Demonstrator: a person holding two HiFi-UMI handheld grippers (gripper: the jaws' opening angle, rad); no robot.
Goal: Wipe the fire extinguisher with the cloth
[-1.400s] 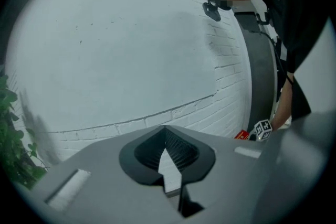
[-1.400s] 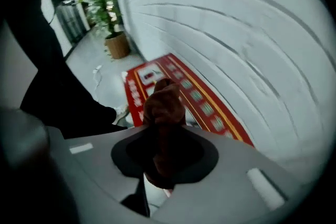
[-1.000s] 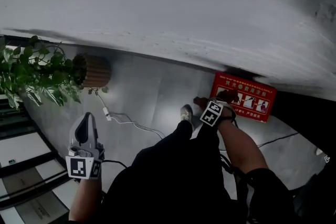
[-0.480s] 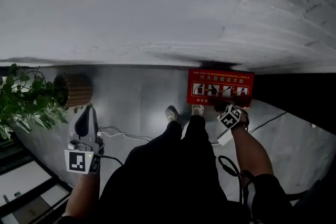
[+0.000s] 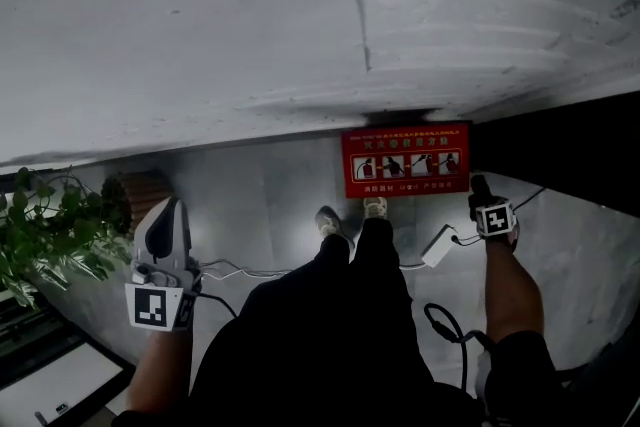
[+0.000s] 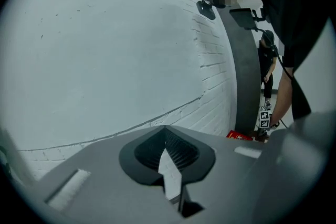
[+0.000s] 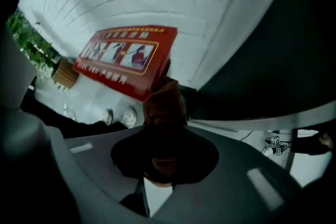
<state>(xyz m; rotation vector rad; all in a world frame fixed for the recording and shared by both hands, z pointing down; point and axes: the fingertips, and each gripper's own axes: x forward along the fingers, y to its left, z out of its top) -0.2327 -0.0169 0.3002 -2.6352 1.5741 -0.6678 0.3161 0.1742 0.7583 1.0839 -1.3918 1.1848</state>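
judging by how things lie, wiping is not yet begun: the right gripper (image 5: 482, 195) pinches the dark cloth (image 7: 164, 105) near the red extinguisher box (image 5: 405, 160) at the wall, the left gripper (image 5: 168, 210) is closed on nothing, and the extinguisher itself is unseen.

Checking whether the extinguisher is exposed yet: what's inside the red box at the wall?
The inside is not visible. The red box shows only its printed front panel, against the white brick wall; any extinguisher within is covered. The right gripper grips the cloth.
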